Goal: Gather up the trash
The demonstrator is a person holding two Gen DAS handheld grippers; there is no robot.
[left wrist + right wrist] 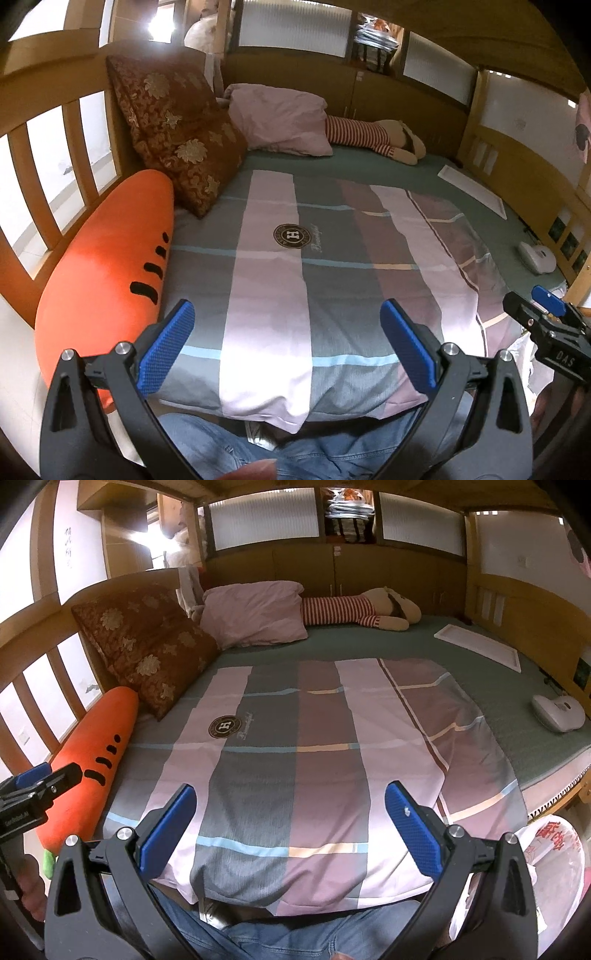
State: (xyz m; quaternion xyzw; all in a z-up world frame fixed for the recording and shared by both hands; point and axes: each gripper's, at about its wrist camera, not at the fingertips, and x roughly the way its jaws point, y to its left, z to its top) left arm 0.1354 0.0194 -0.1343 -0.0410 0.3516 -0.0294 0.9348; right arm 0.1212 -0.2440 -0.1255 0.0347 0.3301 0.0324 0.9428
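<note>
From my right wrist camera I get something the left one barely shows: a white plastic bag [554, 853] with red print, hanging off the near right corner of the bed [517, 686]. That bag is the only trash-related thing I can pick out; in the left view only a sliver of white shows there, behind the other tool. I see no loose litter on the bedding itself. The left view, for its part, shows more of the slatted rail and the full length of the orange carrot pillow [107, 266] along the bed's left edge.

My left gripper [288, 347] has its jaws spread wide, holding nothing, hovering above the near edge of the striped quilt [295, 280]. My right gripper [291, 830] is the same: blue pads far apart, nothing between them, nothing touched. Each tool appears at the margin of the other's camera.

Counting what lies on the bed: one carrot pillow, one brown floral cushion [144, 646] leaning at the left edge, one pink pillow [255, 616] toward the far left corner, one striped plush toy [362, 613] along the far edge, one flat white panel [480, 646] near the far right corner, and one small white device [559, 710] by the right edge. Denim-clad legs [295, 934] show below the quilt's near edge.
</note>
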